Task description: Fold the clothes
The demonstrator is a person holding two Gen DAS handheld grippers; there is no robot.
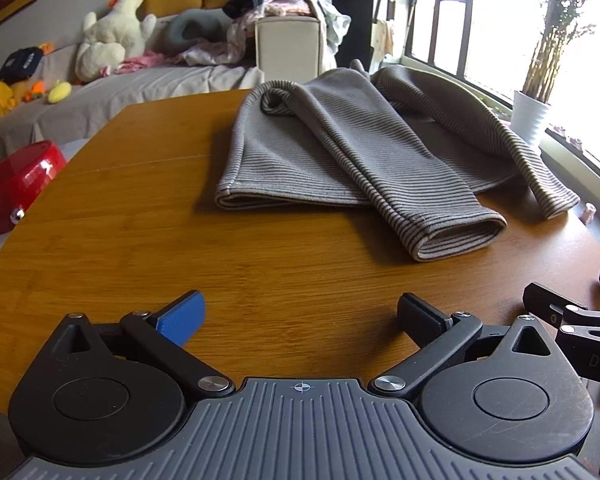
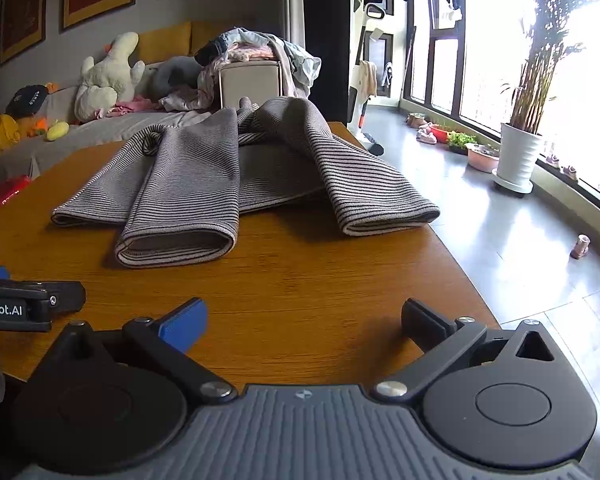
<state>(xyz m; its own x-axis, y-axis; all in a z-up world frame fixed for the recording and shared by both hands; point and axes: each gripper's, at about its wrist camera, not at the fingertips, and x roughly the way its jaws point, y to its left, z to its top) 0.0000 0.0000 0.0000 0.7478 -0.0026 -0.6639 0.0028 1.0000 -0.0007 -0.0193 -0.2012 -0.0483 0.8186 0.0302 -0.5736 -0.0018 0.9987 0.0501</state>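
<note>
A striped sweater (image 1: 340, 148) is laid on the wooden table (image 1: 140, 240), both sleeves folded forward. The left gripper (image 1: 300, 320) and right gripper (image 2: 304, 324) are held near it with fingers spread apart, nothing grasped.

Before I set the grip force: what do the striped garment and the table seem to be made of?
Striped garment: looks like soft ribbed knit, matte, with fine dark stripes and thick rolled hems. Table: apparently wood or bamboo veneer, with visible grain and a slight sheen. Both grippers are open and off the cloth.
</note>
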